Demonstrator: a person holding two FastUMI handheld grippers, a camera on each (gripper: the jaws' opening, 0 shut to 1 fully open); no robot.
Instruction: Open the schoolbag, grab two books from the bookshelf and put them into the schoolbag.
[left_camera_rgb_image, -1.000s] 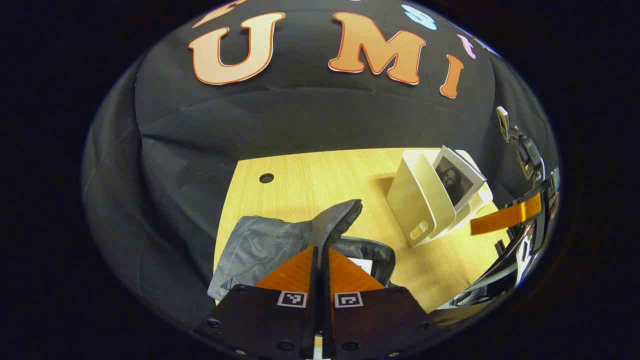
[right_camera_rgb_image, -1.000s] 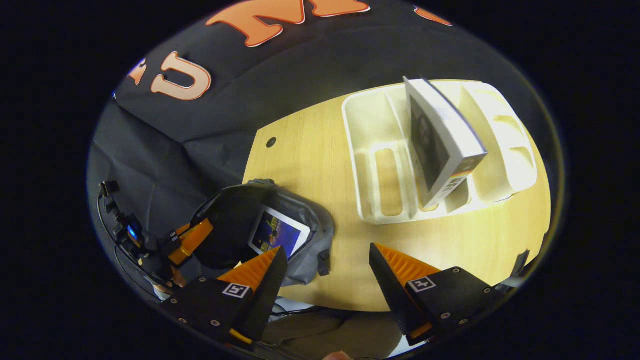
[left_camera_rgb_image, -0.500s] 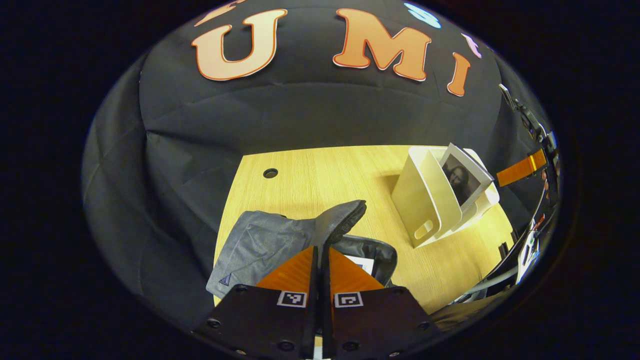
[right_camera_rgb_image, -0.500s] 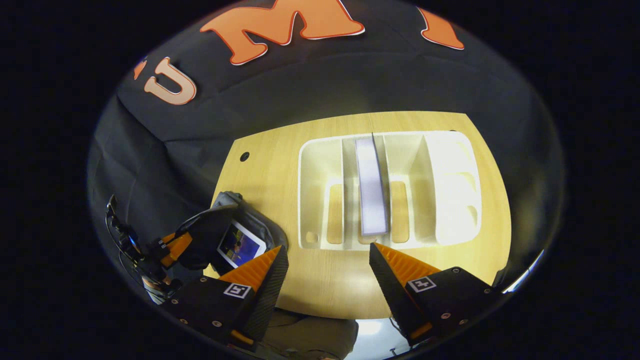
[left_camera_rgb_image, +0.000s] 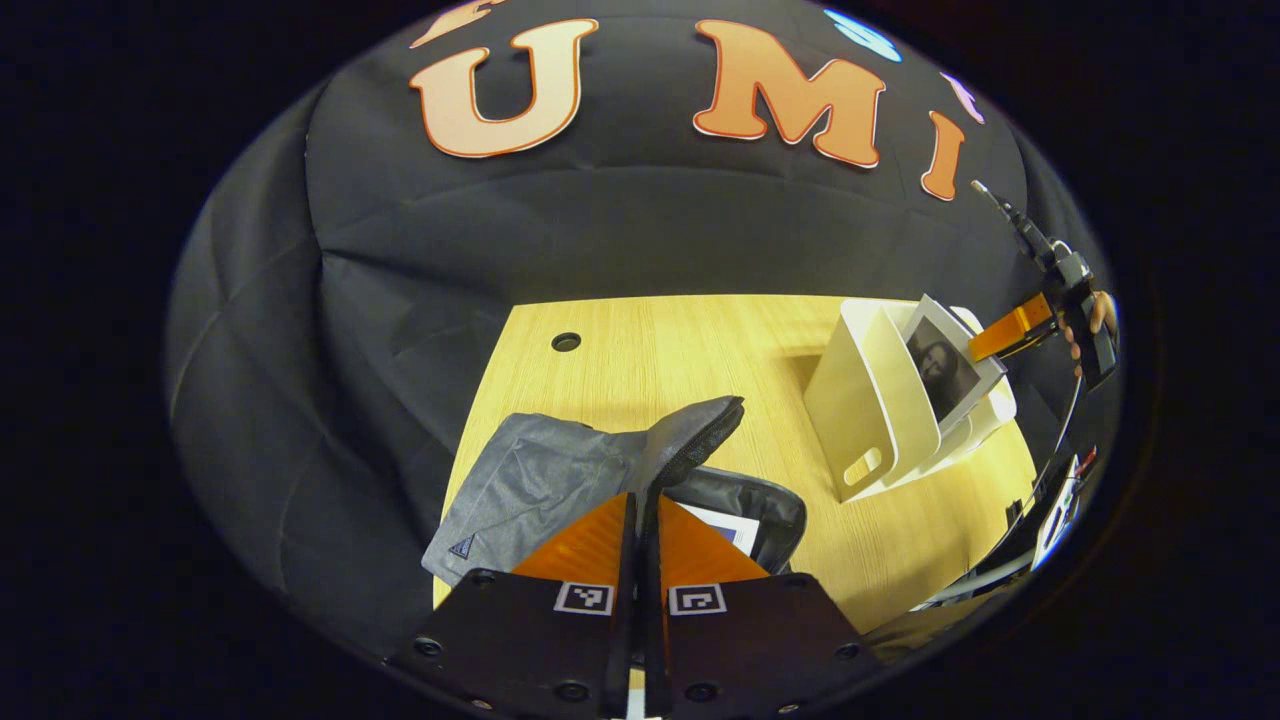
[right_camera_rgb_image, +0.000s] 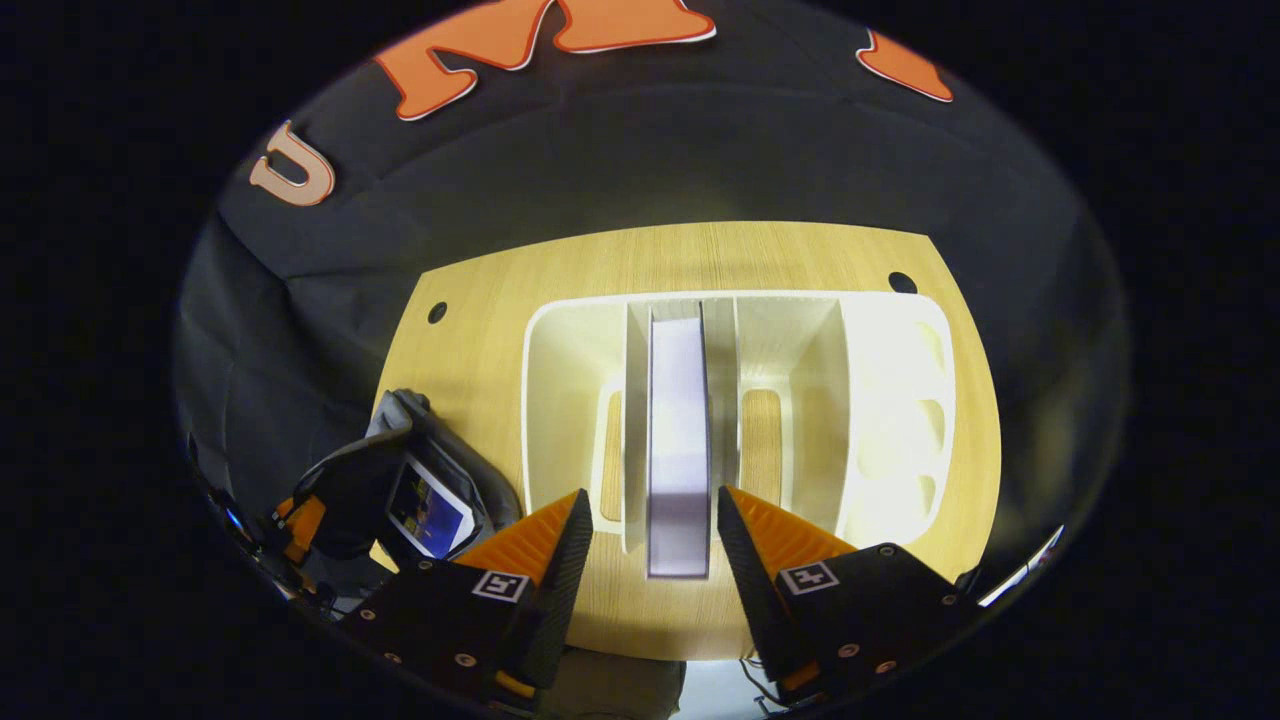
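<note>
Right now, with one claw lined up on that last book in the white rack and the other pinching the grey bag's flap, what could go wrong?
1. The open right gripper straddles the upright white-edged book, which stands close to a divider of the white plastic bookshelf; a finger might catch that divider.

2. The light bookshelf could tip or slide when the book is pulled.

3. The left gripper pinches the flap of the grey fabric schoolbag; if it slips, the flap may cover the opening, where a first book already sits.
</note>
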